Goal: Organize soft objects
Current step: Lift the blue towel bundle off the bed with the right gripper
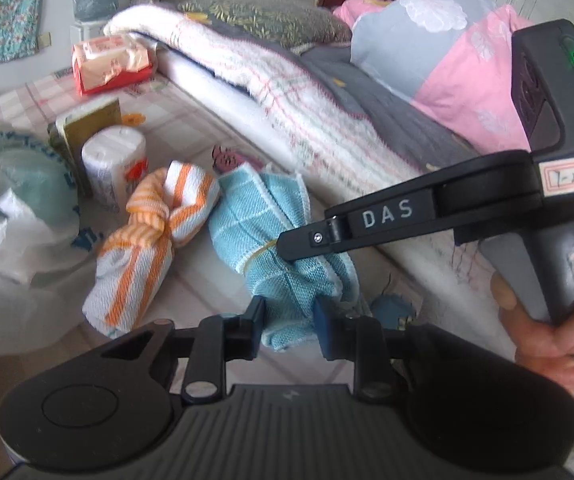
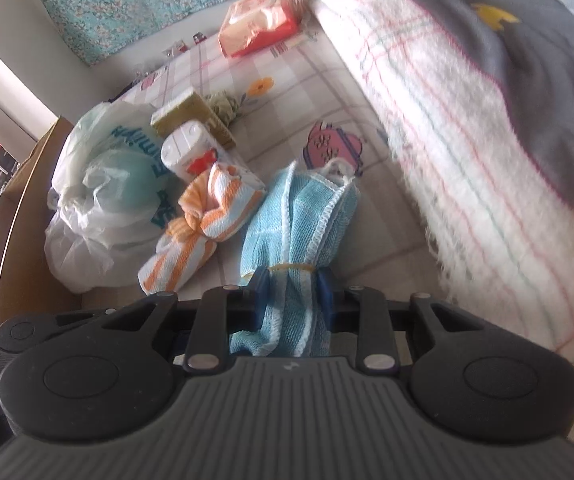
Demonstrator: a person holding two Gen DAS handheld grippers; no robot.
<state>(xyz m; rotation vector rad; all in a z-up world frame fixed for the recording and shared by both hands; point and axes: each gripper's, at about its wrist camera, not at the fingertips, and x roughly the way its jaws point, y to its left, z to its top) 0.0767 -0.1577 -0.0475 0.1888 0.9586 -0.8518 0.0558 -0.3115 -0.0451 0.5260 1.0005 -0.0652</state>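
A rolled light-blue woven towel (image 2: 299, 232), bound by a thin yellow rubber band (image 2: 291, 267), lies on the checked pink-and-white bed sheet (image 2: 327, 84). The right tool (image 2: 291, 292) has its blue pads pressed against the roll at the band, gripping it. The left tool (image 1: 289, 320) grips the same towel (image 1: 271, 240) at its near end, fingers narrowed onto the cloth. Just left of it, touching, rests a knotted orange-and-white striped towel (image 2: 203, 224). Farther left stand a white paper roll (image 2: 189, 148) and a crumpled white plastic bag (image 2: 95, 200). A red-and-cream tissue pack (image 2: 259, 24) lies at the far end. A fringed white blanket with a grey quilt (image 2: 467, 120) is heaped on the right.
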